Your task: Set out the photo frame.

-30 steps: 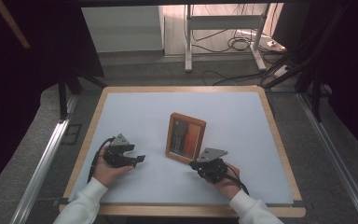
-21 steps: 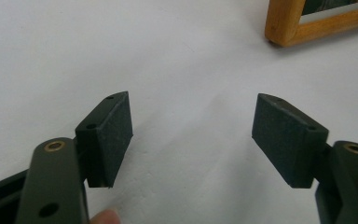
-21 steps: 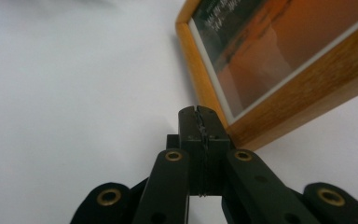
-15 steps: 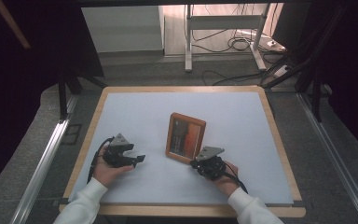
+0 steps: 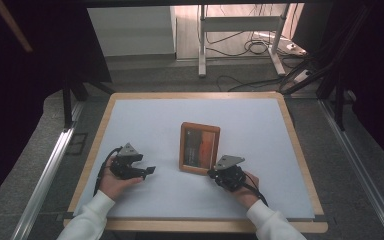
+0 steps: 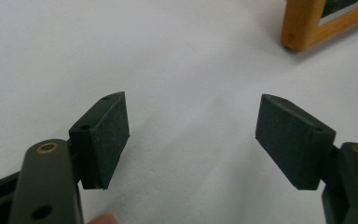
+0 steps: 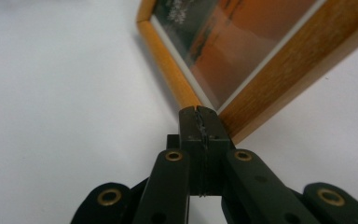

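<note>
Wooden-framed rectangular picture (image 5: 199,148), orange and dark behind its glass, lies flat on the white table top (image 5: 260,125), just ahead of the right claw (image 5: 214,172). That claw's black jaws are pressed together with nothing between them, their tips at the frame's near corner; whether they touch it I cannot tell. Off to that claw's left, well apart from the frame, the left claw (image 5: 149,171) rests low over the table. Its jaws have just been opening and stand wide, gripping nothing.
</note>
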A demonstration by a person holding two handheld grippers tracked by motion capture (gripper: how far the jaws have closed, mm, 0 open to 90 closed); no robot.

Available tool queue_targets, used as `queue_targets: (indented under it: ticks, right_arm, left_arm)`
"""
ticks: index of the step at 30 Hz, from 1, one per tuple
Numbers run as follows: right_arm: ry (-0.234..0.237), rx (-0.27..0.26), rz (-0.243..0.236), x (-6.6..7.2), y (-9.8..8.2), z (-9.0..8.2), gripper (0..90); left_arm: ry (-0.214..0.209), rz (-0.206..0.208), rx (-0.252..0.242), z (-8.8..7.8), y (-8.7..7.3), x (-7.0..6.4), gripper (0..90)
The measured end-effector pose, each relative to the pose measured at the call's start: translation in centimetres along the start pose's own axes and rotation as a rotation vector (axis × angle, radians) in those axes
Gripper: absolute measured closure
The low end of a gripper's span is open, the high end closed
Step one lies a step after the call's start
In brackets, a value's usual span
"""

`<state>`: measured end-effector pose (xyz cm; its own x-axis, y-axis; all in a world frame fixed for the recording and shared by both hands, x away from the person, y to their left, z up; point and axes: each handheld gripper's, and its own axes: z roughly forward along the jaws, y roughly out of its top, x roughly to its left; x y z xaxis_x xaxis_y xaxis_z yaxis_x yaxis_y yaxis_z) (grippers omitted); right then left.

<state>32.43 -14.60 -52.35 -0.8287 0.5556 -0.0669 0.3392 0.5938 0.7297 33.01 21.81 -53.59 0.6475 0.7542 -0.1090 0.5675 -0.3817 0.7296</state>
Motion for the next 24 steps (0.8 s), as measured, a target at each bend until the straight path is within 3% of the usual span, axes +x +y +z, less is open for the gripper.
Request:
queue_targets:
  ticks: [24]
  right_arm:
    - [-0.022,-0.004,0.013,-0.27,-0.17,-0.06,90.0]
  left_arm:
    - [-0.002,0.005,0.006,0.10,-0.02,-0.01,25.1]
